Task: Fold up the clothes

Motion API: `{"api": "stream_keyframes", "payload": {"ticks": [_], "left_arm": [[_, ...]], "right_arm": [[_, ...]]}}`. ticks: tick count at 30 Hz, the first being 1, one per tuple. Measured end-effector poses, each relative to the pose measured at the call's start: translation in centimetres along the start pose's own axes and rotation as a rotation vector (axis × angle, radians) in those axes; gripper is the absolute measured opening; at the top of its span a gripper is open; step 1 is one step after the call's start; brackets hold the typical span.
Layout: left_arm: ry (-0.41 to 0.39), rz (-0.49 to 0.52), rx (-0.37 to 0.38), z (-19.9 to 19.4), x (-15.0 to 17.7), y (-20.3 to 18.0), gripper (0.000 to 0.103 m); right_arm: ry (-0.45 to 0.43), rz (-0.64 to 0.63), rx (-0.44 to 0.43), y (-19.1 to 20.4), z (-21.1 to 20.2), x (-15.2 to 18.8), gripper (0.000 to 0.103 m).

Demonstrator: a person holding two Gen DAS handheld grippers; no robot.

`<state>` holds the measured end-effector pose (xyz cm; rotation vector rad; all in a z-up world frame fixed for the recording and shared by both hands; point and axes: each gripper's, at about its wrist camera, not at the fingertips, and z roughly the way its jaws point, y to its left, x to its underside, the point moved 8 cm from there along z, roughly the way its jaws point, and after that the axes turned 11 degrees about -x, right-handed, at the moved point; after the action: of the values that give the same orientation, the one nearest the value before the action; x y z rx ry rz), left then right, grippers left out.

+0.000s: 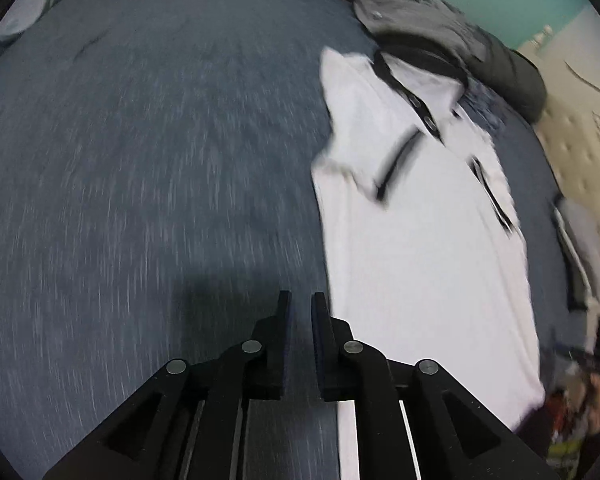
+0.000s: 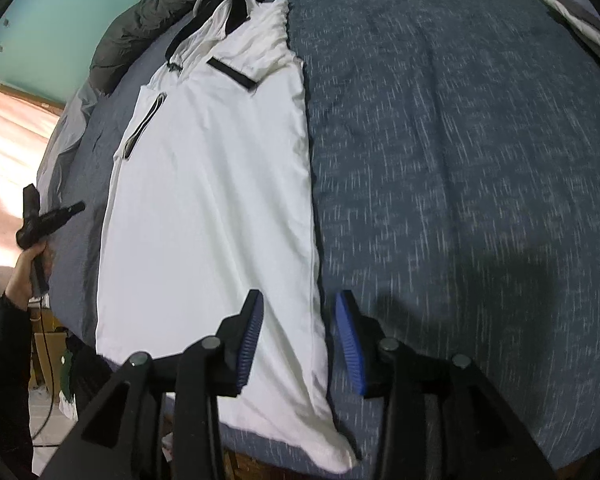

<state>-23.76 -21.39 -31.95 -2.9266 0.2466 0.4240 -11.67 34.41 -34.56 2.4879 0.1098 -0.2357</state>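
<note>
Right gripper (image 2: 296,330): jaws spread, blue pads either side of the white shirt's (image 2: 212,184) near long edge, not pressing it. Left gripper (image 1: 301,322): jaws set a narrow gap apart, nothing between them, above bare blue bedcover (image 1: 140,160) just beside the shirt. White shirt: flat lengthwise on the bedcover, both sides folded inward, black-trimmed sleeve cuff (image 2: 231,70) lying on top, black collar (image 2: 238,6) at the far end. Beyond the collar: dark grey garments (image 1: 412,20), heaped, possibly a jacket; view blurred.
</note>
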Motion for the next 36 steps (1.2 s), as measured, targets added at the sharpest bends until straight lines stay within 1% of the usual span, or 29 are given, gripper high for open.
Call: {"api": "stream_keyframes", "payload": {"ticks": [1, 3, 4, 5, 8, 11, 14, 16, 19, 20, 23, 31, 34, 36], "left_arm": [[0.019, 0.005, 0.011, -0.4, 1.5, -0.1, 0.013], [0.062, 0.013, 0.028, -1.1, 4.8, -0.4, 0.02], [0.08, 0.011, 0.03, -1.3, 6.4, -0.5, 0.025], [0.097, 0.005, 0.039, -1.5, 7.9, -0.5, 0.027], [0.142, -0.01, 0.088, -1.9, 11.9, -1.1, 0.027], [0.192, -0.017, 0.112, -2.0, 15.5, -1.7, 0.028], [0.217, -0.007, 0.127, -2.0, 17.6, -2.5, 0.028], [0.229, -0.002, 0.13, -2.0, 18.7, -2.9, 0.031], [0.246, 0.004, 0.129, -2.0, 19.7, -3.2, 0.043], [0.25, 0.005, 0.128, -1.9, 20.0, -3.3, 0.044], [0.272, 0.005, 0.136, -1.8, 20.5, -3.4, 0.044], [0.327, 0.013, 0.145, 0.0, 22.2, -3.3, 0.044], [0.318, 0.019, 0.146, 0.1, 22.2, -3.4, 0.043], [0.309, 0.028, 0.173, -0.3, 22.2, -3.7, 0.033]], "right_arm": [[0.007, -0.003, 0.001, 0.1, 0.0, 0.5, 0.038], [0.026, -0.003, -0.001, 0.1, 0.0, 1.7, 0.038], [0.036, -0.001, -0.003, 0.1, 0.0, 2.3, 0.038], [0.044, 0.001, -0.002, 0.1, 0.0, 2.9, 0.038], [0.069, 0.007, 0.003, -0.2, -0.1, 4.6, 0.038], [0.084, 0.022, 0.005, -0.8, -0.3, 6.2, 0.038], [0.103, 0.034, 0.019, -1.3, -0.4, 7.9, 0.039], [0.114, 0.038, 0.027, -1.6, -0.5, 8.8, 0.039], [0.126, 0.035, 0.025, -1.7, -0.2, 9.7, 0.039], [0.124, 0.038, 0.021, -1.7, -0.1, 9.9, 0.039], [0.119, 0.053, 0.007, -1.7, 0.2, 10.2, 0.039], [0.143, 0.039, 0.016, -1.3, 1.0, 10.1, 0.039], [0.15, 0.038, 0.015, -1.2, 1.3, 10.1, 0.039], [0.151, 0.034, 0.018, -1.3, 1.4, 10.2, 0.039]]}}
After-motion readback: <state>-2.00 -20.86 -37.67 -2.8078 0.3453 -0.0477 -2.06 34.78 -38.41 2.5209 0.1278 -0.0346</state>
